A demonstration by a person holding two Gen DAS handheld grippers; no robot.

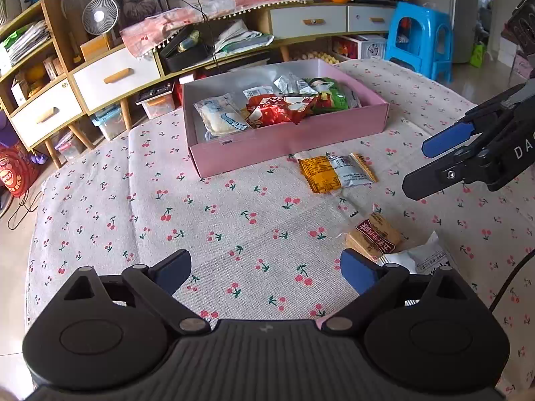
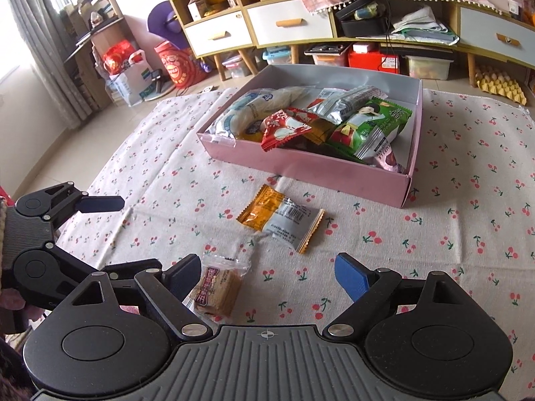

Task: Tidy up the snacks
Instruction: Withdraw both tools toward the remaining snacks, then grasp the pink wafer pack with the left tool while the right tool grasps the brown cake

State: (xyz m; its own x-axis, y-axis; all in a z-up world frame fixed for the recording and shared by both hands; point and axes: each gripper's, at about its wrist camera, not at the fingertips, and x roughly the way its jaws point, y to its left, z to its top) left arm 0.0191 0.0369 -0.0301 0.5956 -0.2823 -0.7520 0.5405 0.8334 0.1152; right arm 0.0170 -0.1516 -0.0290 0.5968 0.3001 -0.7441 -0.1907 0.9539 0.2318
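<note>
A pink box holds several snack packets on the cherry-print cloth. In front of it lies an orange and silver packet. Nearer lie a clear packet of brown biscuits and a white packet. My left gripper is open and empty, low over the cloth, its right finger beside the biscuits. My right gripper is open and empty, its left finger beside the biscuits. Each gripper shows in the other's view, the right and the left.
The cloth covers a low table with floor beyond its edges. A long cabinet with drawers and storage bins stands behind the box. A blue stool stands at the back right.
</note>
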